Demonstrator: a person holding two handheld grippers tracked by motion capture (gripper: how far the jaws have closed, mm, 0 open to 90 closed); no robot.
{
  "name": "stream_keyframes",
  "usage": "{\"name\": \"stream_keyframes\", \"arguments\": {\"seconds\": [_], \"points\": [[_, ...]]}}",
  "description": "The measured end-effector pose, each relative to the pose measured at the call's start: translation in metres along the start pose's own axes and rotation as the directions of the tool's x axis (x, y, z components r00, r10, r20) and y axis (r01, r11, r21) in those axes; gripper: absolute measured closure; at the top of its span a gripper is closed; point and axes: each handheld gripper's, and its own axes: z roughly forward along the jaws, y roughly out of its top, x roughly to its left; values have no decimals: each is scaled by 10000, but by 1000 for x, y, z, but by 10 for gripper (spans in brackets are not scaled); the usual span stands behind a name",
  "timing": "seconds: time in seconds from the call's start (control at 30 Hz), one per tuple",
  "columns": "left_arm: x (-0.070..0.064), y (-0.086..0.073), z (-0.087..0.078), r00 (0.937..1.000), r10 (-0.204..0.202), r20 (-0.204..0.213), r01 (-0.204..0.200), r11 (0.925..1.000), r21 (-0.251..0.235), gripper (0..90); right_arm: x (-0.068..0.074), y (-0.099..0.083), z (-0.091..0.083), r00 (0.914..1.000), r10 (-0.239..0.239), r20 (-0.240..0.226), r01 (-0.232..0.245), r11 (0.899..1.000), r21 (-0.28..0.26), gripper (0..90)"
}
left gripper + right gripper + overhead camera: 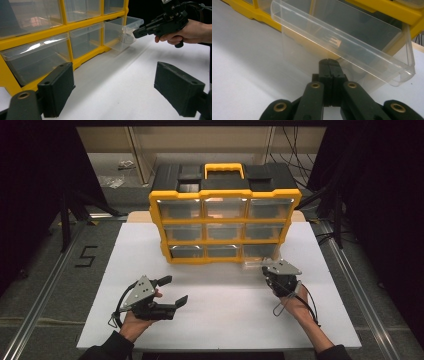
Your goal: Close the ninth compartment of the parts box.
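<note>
A yellow and black drawer cabinet (225, 220) with clear plastic drawers stands at the back of the white board (225, 325). Its bottom right drawer (256, 264) (117, 32) (367, 55) is pulled partly out and looks empty. My right gripper (266, 269) (329, 61) is shut, with its tips at the middle of that drawer's front; the drawer's front tab seems pinched between them. The left gripper view also shows the right gripper (136, 32) at the drawer front. My left gripper (173, 291) (115, 92) is wide open and holds nothing, low over the board in front of the cabinet's left side.
The other drawers (37, 60) are pushed in. A yellow carry handle (224, 170) sits on the cabinet's black top. Metal rails (350, 270) run along both sides of the board, and a black "5" (86, 256) marks the floor at left.
</note>
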Motion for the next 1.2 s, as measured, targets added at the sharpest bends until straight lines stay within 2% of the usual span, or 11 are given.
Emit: {"name": "stream_keyframes", "arguments": {"seconds": [1.2], "points": [[0, 0, -1, 10000, -4, -14, 4, 10000, -21, 157, -4, 2, 11, 9994, -262, 236, 268, 9994, -226, 900]]}}
